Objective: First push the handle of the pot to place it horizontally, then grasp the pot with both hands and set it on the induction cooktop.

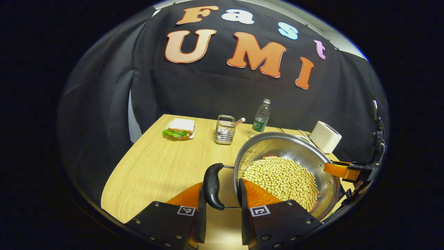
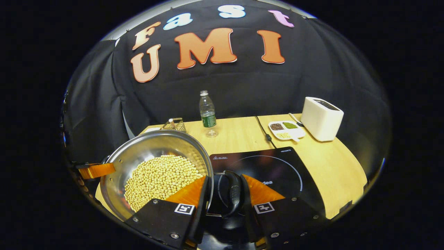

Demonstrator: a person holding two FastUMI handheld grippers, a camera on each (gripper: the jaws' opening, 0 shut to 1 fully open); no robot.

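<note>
A steel pot point(image 1: 284, 146) holding yellow beans point(image 1: 281, 177) hangs tilted between both grippers. My left gripper point(image 1: 222, 189) is shut on the pot's black left handle point(image 1: 212, 185), one finger outside the handle and the other at the pot's rim. In the right gripper view, my right gripper point(image 2: 224, 187) is shut the same way on the black right handle point(image 2: 234, 192), just above the left part of the black induction cooktop point(image 2: 274, 166). The pot point(image 2: 149, 146) sits left of the cooktop, overlapping its left edge. Each view shows the other gripper's finger at the far rim.
At the table's back stand a plate with a sandwich point(image 1: 179, 128), a wire holder point(image 1: 224, 130) and a plastic bottle point(image 2: 207, 113). A white toaster point(image 2: 321, 118) and a sectioned dish point(image 2: 286, 129) sit back right. The cooktop's cable point(image 2: 263, 130) runs toward the wall.
</note>
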